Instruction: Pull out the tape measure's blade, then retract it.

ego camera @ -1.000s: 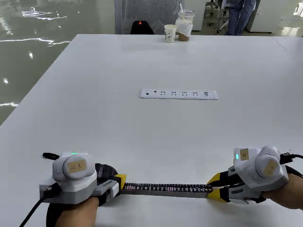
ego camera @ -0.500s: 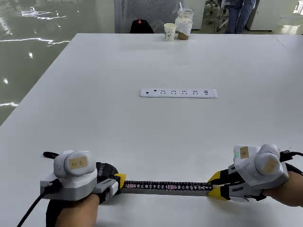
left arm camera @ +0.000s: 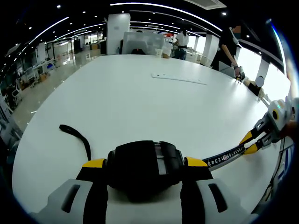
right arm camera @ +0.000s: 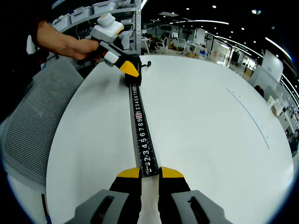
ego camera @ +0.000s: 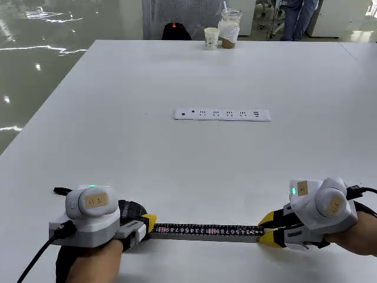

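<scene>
The black tape measure case (left arm camera: 142,165) sits clamped between the yellow-tipped jaws of my left gripper (ego camera: 141,225), at the near left of the white table (ego camera: 194,153). Its black blade (ego camera: 206,230) with white numerals lies pulled out flat to the right. The blade's end (right arm camera: 148,170) is pinched in my right gripper (ego camera: 265,229), whose yellow tips are closed on it. In the right gripper view the blade (right arm camera: 140,126) runs away to the case (right arm camera: 134,65) held by the left gripper (right arm camera: 125,65). A black wrist strap (left arm camera: 77,136) trails from the case.
A white power strip (ego camera: 222,115) lies in the table's middle. Two cups (ego camera: 221,34) stand at the far edge beside a dark chair back (ego camera: 175,32). A person's legs (ego camera: 294,17) are beyond the table. A cable (ego camera: 35,262) hangs from the left gripper.
The blade stays stretched at about the same length between the two grippers. The headset camera has tilted slightly, shifting the whole picture.
</scene>
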### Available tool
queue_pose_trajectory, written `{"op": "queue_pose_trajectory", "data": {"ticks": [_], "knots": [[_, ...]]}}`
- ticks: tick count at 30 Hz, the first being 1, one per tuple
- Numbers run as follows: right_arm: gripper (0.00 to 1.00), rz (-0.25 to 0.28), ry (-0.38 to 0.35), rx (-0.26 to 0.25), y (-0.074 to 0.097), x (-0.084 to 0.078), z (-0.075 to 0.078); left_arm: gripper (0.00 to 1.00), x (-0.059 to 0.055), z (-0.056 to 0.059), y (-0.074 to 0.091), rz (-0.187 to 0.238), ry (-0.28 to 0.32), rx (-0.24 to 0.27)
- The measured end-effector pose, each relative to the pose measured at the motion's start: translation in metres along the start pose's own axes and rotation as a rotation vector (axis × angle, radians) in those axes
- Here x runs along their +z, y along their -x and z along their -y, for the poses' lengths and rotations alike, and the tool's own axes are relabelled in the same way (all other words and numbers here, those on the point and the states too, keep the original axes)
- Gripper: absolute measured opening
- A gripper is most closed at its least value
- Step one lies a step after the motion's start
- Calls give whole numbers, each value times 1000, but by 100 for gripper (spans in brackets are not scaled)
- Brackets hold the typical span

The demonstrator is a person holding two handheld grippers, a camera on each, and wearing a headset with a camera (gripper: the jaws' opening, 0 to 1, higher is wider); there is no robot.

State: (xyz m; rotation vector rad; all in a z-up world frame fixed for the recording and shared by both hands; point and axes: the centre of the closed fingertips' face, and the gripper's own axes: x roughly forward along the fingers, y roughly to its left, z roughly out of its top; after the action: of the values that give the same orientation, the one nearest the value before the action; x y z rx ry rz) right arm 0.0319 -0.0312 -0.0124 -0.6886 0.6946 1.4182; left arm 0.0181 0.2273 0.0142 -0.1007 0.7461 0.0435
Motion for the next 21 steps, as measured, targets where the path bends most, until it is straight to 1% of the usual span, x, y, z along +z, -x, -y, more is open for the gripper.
{"op": "queue_pose_trajectory", "data": {"ticks": [21], "knots": [[9, -15, 10, -2, 0, 0, 0, 57, 0, -1, 1, 2, 8, -11]]}}
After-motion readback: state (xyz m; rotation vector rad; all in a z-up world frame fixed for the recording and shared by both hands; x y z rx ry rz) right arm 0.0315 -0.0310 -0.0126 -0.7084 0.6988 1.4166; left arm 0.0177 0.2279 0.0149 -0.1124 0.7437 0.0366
